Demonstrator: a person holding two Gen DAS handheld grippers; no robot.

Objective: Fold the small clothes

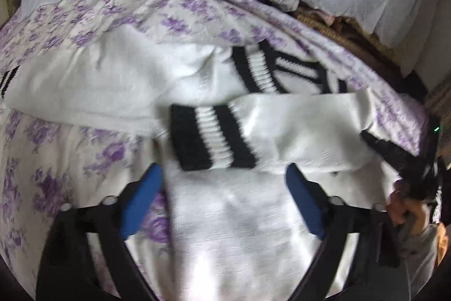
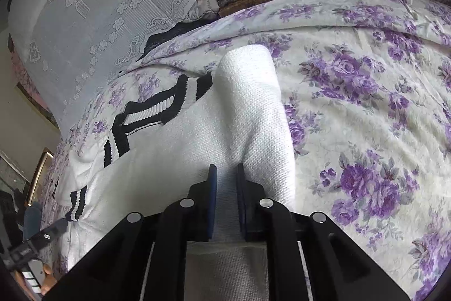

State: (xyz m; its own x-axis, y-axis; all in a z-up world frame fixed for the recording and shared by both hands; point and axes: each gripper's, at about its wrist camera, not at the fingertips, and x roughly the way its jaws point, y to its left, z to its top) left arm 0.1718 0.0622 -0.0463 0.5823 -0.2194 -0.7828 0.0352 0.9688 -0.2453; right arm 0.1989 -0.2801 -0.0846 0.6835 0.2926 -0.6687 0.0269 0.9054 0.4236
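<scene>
White sweater (image 1: 225,216) with black-and-white striped trim lies on the floral bedsheet (image 1: 56,174). Left tool (image 1: 224,198) spread wide above it, gripping nothing. Only the right-wrist view shows the right tool (image 2: 225,174) pinched narrow on a raised fold of sweater.

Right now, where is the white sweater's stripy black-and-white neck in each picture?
Left wrist view: the stripy collar sits above the middle, a bit right, beyond the folded sleeve cuff.
Right wrist view: the stripy collar lies left of the middle, left of the raised white sleeve.
Shared landmark: the purple-flowered bedsheet under the sweater.
</scene>
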